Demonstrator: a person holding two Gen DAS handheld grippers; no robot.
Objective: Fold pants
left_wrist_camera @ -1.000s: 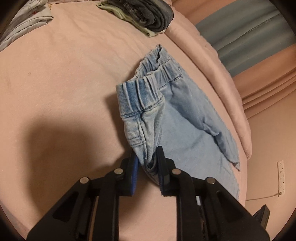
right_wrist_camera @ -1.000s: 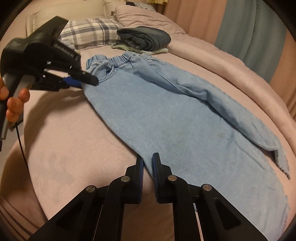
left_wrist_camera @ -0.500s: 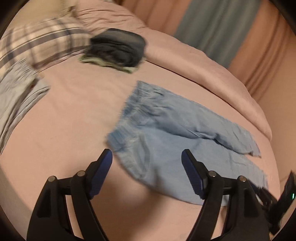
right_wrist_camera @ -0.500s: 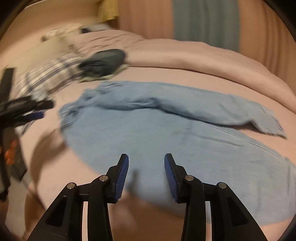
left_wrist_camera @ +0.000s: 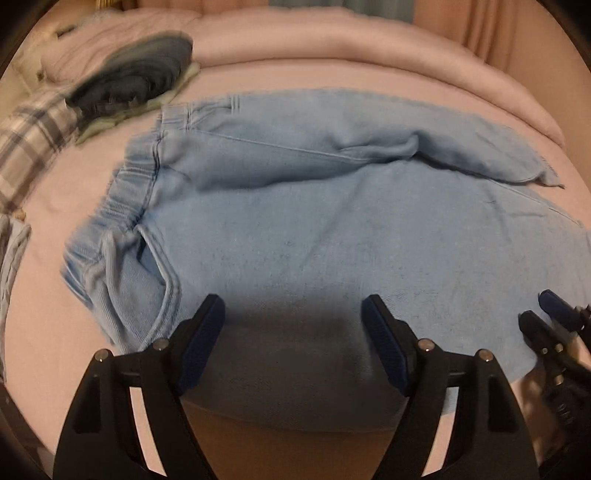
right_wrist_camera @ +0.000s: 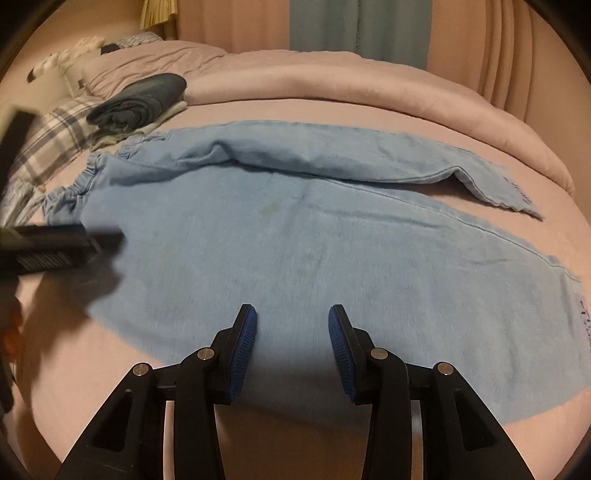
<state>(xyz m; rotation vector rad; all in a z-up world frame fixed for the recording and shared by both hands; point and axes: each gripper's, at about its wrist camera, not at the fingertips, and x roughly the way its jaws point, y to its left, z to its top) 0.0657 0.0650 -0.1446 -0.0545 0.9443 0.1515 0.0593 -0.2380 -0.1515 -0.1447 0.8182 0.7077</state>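
Note:
Light blue denim pants (left_wrist_camera: 314, 236) lie spread on the pink bed, waistband (left_wrist_camera: 122, 199) to the left, legs running right. They also show in the right wrist view (right_wrist_camera: 295, 236), with the far leg's hem (right_wrist_camera: 517, 192) at the right. My left gripper (left_wrist_camera: 293, 314) is open and empty, over the near edge of the pants by the hip. My right gripper (right_wrist_camera: 291, 321) is open and empty, over the near leg. The right gripper shows at the left wrist view's right edge (left_wrist_camera: 546, 314); the left one shows blurred in the right wrist view (right_wrist_camera: 59, 247).
A folded stack of dark denim clothes (right_wrist_camera: 140, 99) lies at the back left on a pale garment. A plaid pillow (right_wrist_camera: 55, 136) lies left of it. A rolled pink duvet (right_wrist_camera: 351, 81) runs along the far side. Curtains (right_wrist_camera: 358, 26) hang behind. The bed's near edge (right_wrist_camera: 280, 432) is just below my fingers.
Both grippers let go of the pants and opened. The pants dropped flat onto the bed. Both grippers pulled back to the bed's near edge.

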